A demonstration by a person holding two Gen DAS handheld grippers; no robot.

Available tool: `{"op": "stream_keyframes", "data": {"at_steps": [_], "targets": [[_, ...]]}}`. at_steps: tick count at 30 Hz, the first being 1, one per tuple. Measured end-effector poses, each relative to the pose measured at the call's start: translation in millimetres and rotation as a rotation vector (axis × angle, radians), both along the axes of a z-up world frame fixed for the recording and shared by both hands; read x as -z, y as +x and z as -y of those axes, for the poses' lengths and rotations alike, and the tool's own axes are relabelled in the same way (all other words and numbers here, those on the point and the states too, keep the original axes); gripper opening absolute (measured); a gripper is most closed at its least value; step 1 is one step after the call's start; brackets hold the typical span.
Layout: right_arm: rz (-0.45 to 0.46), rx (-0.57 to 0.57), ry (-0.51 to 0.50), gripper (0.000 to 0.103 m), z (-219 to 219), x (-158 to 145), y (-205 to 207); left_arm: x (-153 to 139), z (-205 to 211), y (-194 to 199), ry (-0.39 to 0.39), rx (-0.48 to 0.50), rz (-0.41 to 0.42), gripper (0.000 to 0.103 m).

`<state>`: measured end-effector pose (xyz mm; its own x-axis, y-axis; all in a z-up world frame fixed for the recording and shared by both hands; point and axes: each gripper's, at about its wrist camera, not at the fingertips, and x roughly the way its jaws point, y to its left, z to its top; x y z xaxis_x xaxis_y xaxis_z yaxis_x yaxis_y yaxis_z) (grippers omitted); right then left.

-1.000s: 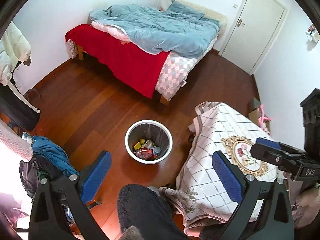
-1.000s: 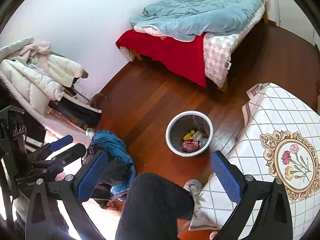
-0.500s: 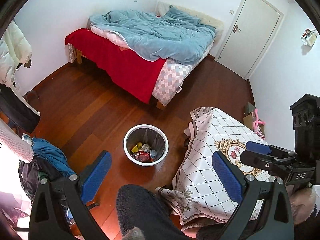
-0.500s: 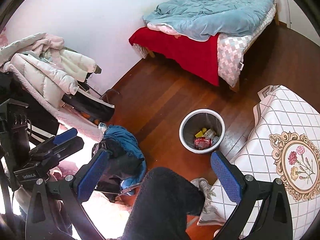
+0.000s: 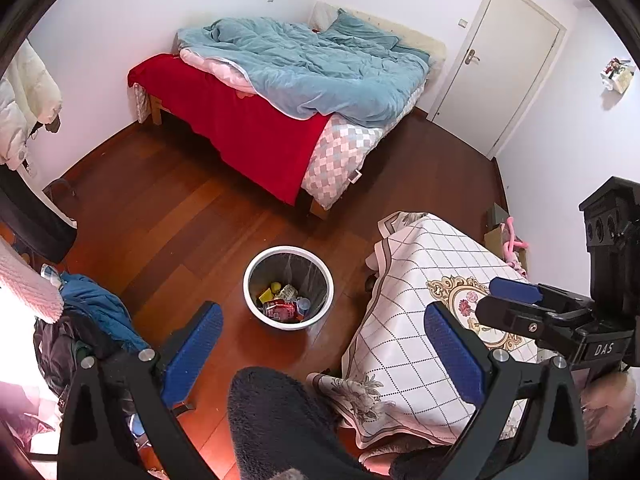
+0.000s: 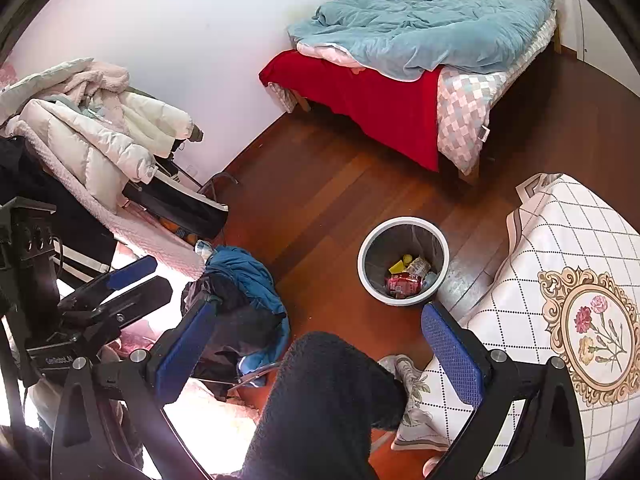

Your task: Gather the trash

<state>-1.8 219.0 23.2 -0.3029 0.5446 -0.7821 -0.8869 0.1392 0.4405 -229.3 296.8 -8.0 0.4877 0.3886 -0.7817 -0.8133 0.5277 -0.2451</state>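
A white-rimmed waste bin (image 5: 256,308) with a dark liner stands on the wooden floor and holds trash (image 5: 282,305): a red wrapper, a yellow piece and a small bottle. It also shows in the right wrist view (image 6: 368,280) with the trash (image 6: 406,276) inside. My left gripper (image 5: 322,344) is open and empty, held high above the floor near the bin. My right gripper (image 6: 320,344) is open and empty too, and shows in the left wrist view (image 5: 508,300) over the table. The left gripper shows at the left of the right wrist view (image 6: 136,284).
A table with a checked cloth (image 5: 416,280) stands right of the bin. A bed (image 5: 304,92) with red and blue covers is at the back, a door (image 5: 500,60) behind it. A chair piled with clothes (image 6: 240,292) and a coat rack (image 6: 92,128) are left. The person's dark-trousered leg (image 6: 320,400) is below.
Both grippers have risen and pulled back, so the bin looks smaller and more of the room shows. Both stay open and empty.
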Motion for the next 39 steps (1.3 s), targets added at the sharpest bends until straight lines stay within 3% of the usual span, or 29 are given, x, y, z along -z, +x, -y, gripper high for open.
{"op": "stream_keyframes", "data": {"at_steps": [39], "targets": [[0.032, -0.014, 0.006, 0.103, -1.9, -17.4, 3.1, -8.4, -0.4, 8.6, -0.018, 0.024, 0.038, 0.103]]}}
